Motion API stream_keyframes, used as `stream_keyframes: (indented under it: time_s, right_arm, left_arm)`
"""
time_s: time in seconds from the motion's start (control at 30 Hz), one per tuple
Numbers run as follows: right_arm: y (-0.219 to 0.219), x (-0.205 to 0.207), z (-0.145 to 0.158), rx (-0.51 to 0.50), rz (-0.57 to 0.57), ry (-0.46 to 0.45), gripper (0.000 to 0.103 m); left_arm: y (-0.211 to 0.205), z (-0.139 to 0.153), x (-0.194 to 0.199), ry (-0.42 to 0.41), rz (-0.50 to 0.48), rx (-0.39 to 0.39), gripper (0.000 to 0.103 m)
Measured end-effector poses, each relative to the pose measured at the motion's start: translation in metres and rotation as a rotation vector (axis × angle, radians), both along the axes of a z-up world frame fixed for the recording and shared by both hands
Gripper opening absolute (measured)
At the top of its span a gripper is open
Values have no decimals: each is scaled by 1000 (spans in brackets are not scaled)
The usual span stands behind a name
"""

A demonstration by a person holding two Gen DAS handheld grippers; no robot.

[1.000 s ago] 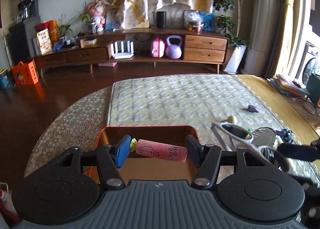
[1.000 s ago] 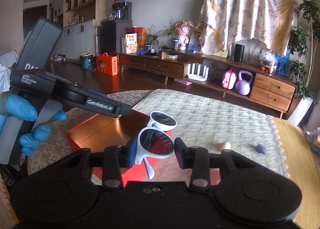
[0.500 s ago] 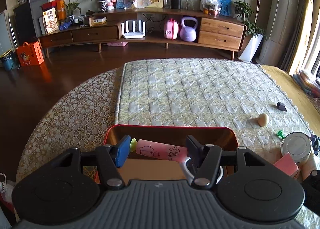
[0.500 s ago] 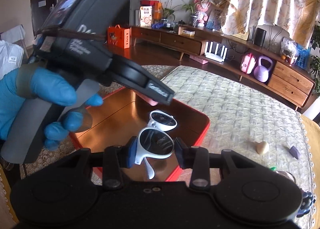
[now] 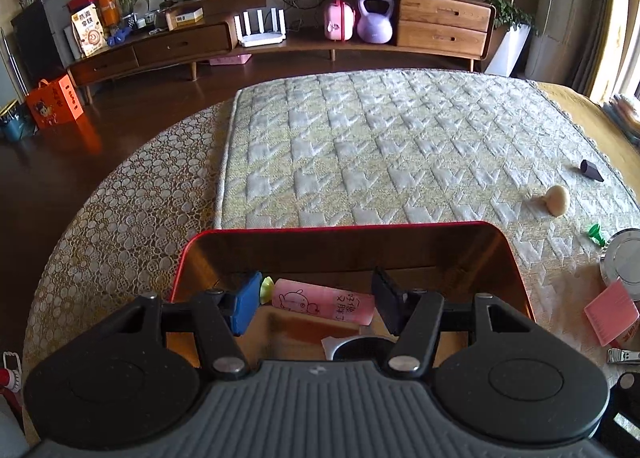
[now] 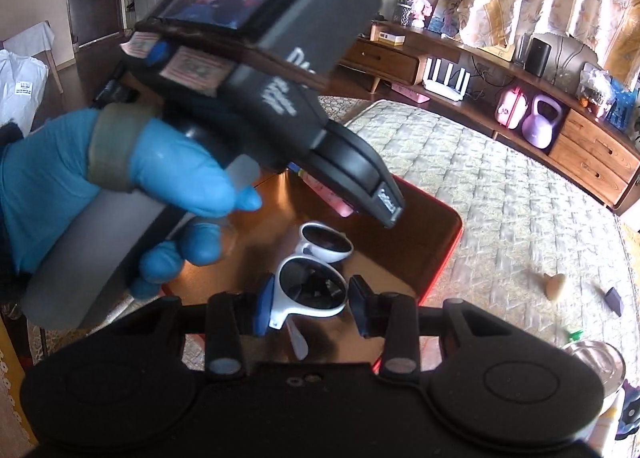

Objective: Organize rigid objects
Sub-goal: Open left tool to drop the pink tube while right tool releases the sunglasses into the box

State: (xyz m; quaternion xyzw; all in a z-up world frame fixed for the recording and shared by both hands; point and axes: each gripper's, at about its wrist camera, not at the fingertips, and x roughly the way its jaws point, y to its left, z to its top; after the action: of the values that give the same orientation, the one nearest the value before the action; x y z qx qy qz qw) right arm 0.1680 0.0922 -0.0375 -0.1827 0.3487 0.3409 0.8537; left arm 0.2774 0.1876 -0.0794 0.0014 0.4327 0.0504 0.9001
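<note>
- Left gripper (image 5: 314, 300): jaws around the pink printed tube with yellow-green cap (image 5: 324, 303), held low inside the red-rimmed copper-lined tray (image 5: 344, 229). Small gaps seem to show at both tube ends, so can't tell if it's clamped or already let go.
- Right gripper (image 6: 308, 300): holds the white-framed dark-lens sunglasses (image 6: 314, 282) over the tray's near edge; blue pad on the frame, black pad looks just clear.
- Done, by my read: tube and sunglasses are at the tray, neither clearly released.
- Left on the quilted cloth: beige knob-shaped piece (image 5: 557, 199), small dark wedge (image 5: 591, 170), green peg (image 5: 594, 234), round metal lid (image 5: 624, 262), pink card (image 5: 612, 312).
- Roughly a third through.
</note>
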Motion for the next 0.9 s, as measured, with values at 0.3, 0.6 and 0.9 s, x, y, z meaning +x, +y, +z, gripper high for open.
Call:
stream_keyframes:
  time_s: [0.3,0.6,0.9]
  right_arm:
    - [-4,1,-1,14,-9,30,39]
    - [-8,4,-1,24,-11,53,44]
    - [-13,2,5,46,-20,45,50]
  left_arm:
    - [1,-14,12,78,26,-6,60]
    - [3,-15,13,90,38,-24,60]
    - [-2,2,0,44,38,-32,67]
